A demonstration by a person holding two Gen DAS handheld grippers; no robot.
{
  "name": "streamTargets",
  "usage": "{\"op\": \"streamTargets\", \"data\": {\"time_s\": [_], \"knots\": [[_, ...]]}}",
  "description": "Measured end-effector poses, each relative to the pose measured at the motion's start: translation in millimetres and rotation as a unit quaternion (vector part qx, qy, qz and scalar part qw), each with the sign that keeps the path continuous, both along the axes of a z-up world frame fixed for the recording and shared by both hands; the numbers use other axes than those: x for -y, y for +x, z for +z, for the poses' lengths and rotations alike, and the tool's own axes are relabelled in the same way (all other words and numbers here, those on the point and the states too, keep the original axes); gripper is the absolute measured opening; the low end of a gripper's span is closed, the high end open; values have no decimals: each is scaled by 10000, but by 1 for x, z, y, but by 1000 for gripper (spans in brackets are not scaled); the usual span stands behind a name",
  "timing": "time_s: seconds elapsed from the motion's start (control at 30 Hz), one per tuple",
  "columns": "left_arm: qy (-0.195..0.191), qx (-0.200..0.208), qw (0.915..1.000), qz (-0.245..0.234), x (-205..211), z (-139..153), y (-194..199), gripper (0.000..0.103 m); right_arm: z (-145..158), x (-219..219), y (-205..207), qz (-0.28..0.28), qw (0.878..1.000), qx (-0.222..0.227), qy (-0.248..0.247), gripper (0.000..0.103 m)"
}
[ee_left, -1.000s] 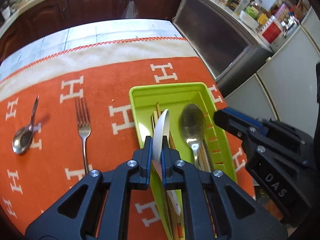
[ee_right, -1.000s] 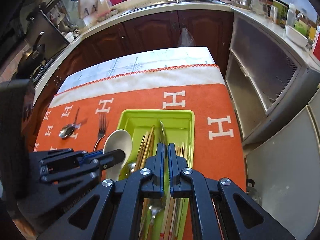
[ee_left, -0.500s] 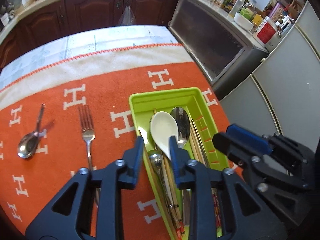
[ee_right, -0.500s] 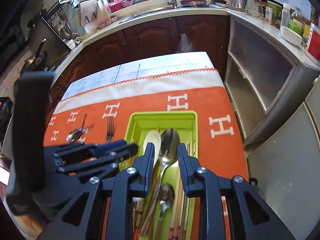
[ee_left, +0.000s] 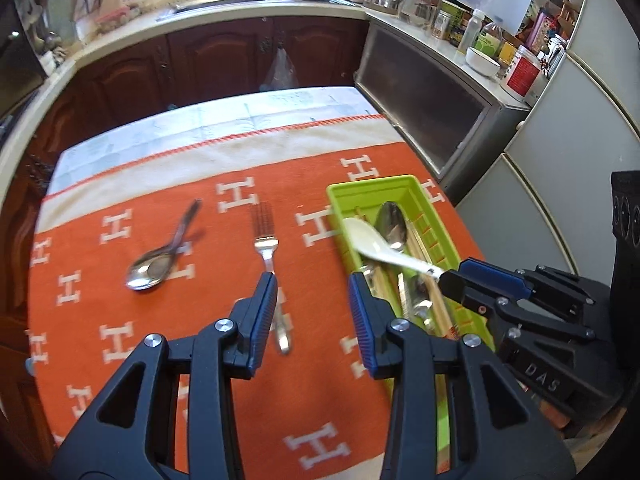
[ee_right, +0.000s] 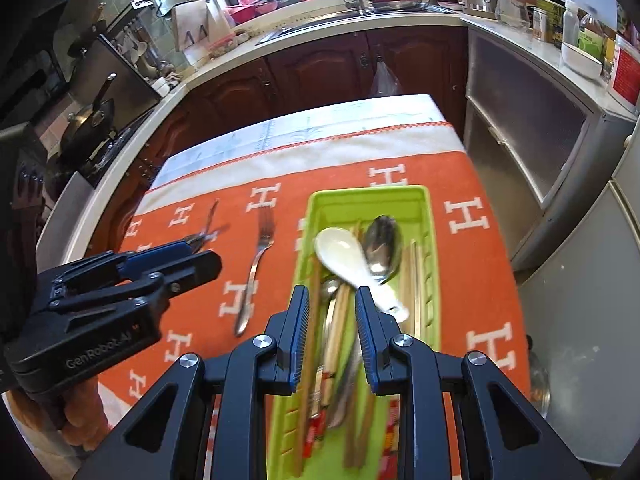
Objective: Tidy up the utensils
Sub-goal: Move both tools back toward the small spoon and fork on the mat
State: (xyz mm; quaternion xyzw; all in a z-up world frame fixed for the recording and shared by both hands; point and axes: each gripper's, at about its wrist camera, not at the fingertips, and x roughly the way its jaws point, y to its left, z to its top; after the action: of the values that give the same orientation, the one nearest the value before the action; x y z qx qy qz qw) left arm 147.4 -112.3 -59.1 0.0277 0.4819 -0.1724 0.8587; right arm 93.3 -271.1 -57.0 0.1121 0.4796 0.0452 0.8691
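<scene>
The lime green tray (ee_left: 372, 184) (ee_right: 368, 193) lies on the right of the orange cloth. In it are a white ceramic spoon (ee_left: 368, 240) (ee_right: 340, 256), a metal spoon (ee_left: 394, 224) (ee_right: 382, 240) and chopsticks (ee_right: 338, 320). A fork (ee_left: 264, 236) (ee_right: 260, 248) and a second metal spoon (ee_left: 154, 268) lie loose on the cloth to the tray's left. My left gripper (ee_left: 312, 284) hovers between fork and tray, its jaws opening with nothing between them. My right gripper (ee_right: 332, 294) hangs open above the tray's near half, holding nothing.
The cloth (ee_left: 224, 360) covers a small table with its right edge close beside the tray. Dark wooden cabinets (ee_left: 224, 56) and a cluttered counter (ee_right: 320, 20) run behind. A grey appliance (ee_left: 432, 112) and pale doors stand at the right.
The left gripper let go of the white spoon and the right one of the metal spoon, both now in the tray. Both grippers opened and drew back and up, the left shifting toward the fork.
</scene>
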Motion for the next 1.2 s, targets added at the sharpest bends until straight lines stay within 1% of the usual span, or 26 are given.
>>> {"op": "streamTargets", "data": {"time_s": [0.1, 0.23, 0.33, 0.43, 0.57, 0.73, 0.83, 0.93, 1.1, 1.2], "knots": [[-20, 64, 9999, 101, -22, 11, -12, 34, 8, -14, -8, 126, 9999, 46, 41, 24], [-16, 140, 9994, 321, -55, 24, -23, 34, 22, -39, -17, 361, 9992, 158, -31, 24], [-10, 238, 9985, 501, -83, 34, -28, 34, 33, -56, -16, 515, 9985, 209, -28, 24], [-26, 236, 9971, 719, -112, 38, -30, 34, 40, -71, -10, 639, 9977, 237, -15, 24], [17, 185, 9945, 1031, -147, 35, -26, 35, 47, -83, 1, 725, 9971, 221, -70, 24], [94, 14, 9921, 1251, -181, 19, -17, 35, 40, -93, 26, 643, 9979, 42, 92, 24], [-75, -133, 9909, 1337, -195, 3, -9, 36, 30, -95, 45, 541, 9982, -126, 213, 24], [-181, -276, 9897, 1392, -203, -13, -2, 36, 15, -97, 66, 464, 9980, -288, 324, 24], [-231, -553, 9876, 1453, -210, -49, 13, 36, -11, -97, 92, 298, 9970, -555, 446, 24], [-331, -685, 9854, 1523, -211, -68, 23, 36, -28, -98, 106, 196, 9964, -693, 449, 24]]}}
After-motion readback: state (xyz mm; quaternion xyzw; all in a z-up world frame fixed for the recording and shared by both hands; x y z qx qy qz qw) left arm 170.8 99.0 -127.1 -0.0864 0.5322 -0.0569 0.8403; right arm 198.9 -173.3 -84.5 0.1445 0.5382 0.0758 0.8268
